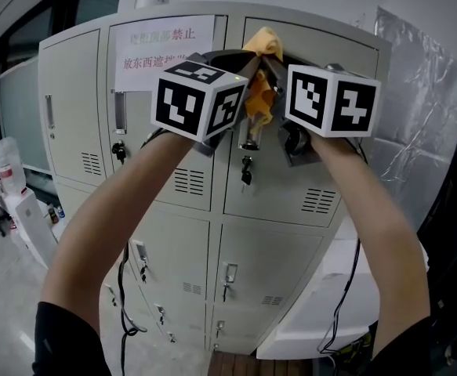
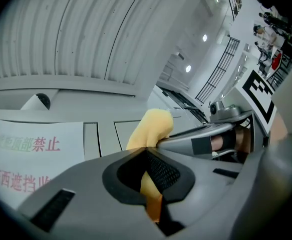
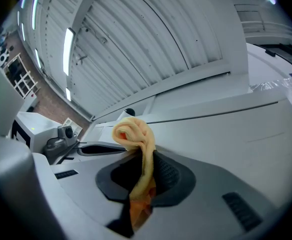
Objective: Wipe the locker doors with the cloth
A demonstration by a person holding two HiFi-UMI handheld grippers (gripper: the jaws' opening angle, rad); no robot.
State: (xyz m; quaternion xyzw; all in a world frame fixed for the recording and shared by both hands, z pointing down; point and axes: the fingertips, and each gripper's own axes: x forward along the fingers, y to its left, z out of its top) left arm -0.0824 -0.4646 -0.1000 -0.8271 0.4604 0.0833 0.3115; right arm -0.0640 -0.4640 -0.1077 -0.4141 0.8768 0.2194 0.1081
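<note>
Both claws are clamped on the same soft yellow-orange cloth (image 1: 261, 77), which is held up near the top of an upper door of the pale grey metal locker bank (image 1: 283, 171). The left gripper (image 2: 147, 164) pinches a fold between its black pads. The right gripper (image 3: 143, 170) does likewise, with a bunched knot of fabric poking out past its tips. To wipe well, I judge the cloth should be spread flatter between the two claws, so that more than a wad meets the panel. It should then be drawn down in overlapping passes with even pressure, steering round the dark keys (image 1: 246, 171) hanging from the door lock and the white paper notice with red characters (image 1: 164, 41) on the neighbouring door. Much is hidden: in the head view the marker cubes and forearms cover the jaw tips and the contact spot, so whether the cloth actually touches the metal cannot be told. Both gripper views look mostly up at the ceiling and show little of the door.
</note>
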